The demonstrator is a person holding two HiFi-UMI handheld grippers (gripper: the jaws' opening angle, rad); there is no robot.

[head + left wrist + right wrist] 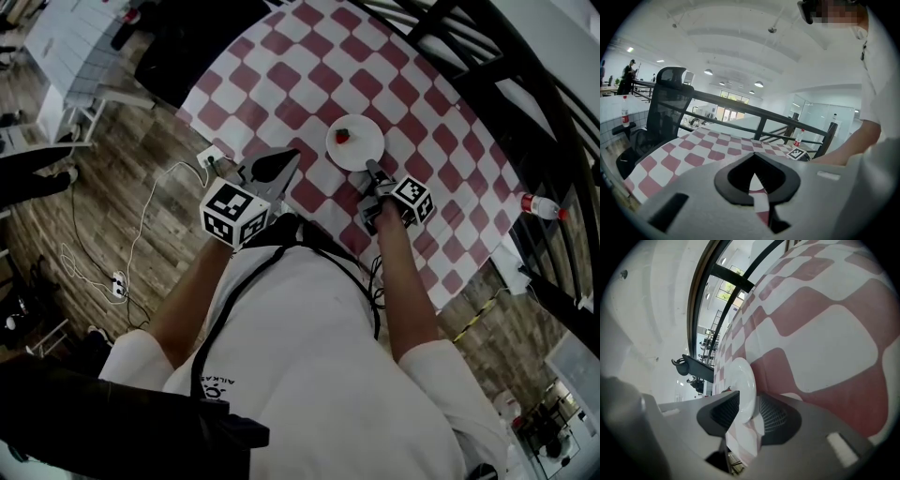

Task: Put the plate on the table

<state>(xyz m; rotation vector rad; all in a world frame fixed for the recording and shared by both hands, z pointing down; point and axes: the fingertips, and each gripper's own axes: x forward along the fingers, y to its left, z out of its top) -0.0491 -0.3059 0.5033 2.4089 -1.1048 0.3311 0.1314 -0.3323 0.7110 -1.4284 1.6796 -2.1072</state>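
Plate (364,153), white and shallow, lies flat on the red-and-white checked table (309,66), close to the edge nearest us. A small red fruit (343,135), probably a strawberry, sits on it.

Our right gripper (373,170) has its jaws spread. In the right gripper view the near rim of the plate stands between the ribbed pads (774,416), and a gap shows on at least one side, so we judge that nothing is clamped.

Our left gripper (289,159) hovers just beside it over the table's edge. Its jaws are closed tip to tip and hold nothing.

We judge the plate to be stiff, fairly light and smooth, so it is likely to slip in a shallow pinch. If it is ceramic, a knock would chip it.

The best hold is deep on the near rim, with one pad over the lip and one under it. We would keep the plate level, since the fruit is loose and could roll off.
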